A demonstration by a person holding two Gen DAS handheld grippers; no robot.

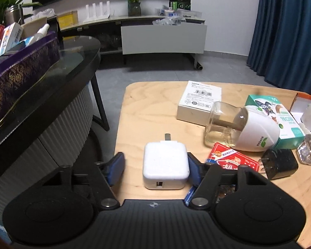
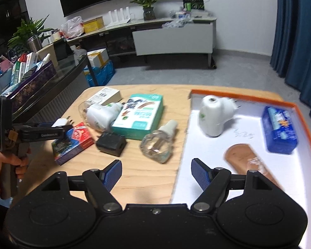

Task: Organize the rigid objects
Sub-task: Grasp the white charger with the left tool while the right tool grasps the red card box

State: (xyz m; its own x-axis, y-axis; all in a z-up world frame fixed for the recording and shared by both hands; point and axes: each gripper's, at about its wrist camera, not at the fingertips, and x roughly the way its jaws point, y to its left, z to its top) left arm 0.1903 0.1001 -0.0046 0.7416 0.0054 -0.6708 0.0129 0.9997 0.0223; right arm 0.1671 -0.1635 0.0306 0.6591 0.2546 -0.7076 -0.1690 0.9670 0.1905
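A white USB charger (image 1: 165, 165) lies on the wooden table (image 1: 147, 112) between the blue pads of my left gripper (image 1: 155, 167). The right pad touches it, the left pad stands apart, so the jaws are open. Beside it lie a red card box (image 1: 234, 159), a black adapter (image 1: 280, 162), a white plug-in vaporizer with a glass bottle (image 1: 238, 128) and a teal box (image 1: 280, 116). My right gripper (image 2: 156, 173) is open and empty above the table's front edge, next to an orange-rimmed white tray (image 2: 197, 145) holding another white vaporizer (image 2: 212, 117), a blue pack (image 2: 278, 129) and a brown flat piece (image 2: 244, 158).
A clear refill bottle (image 2: 158, 143) lies by the tray's left edge. A white carton (image 1: 199, 101) sits at the table's far side. A black glass-topped table (image 1: 58, 72) with a purple box of items stands to the left. A TV stand lines the far wall.
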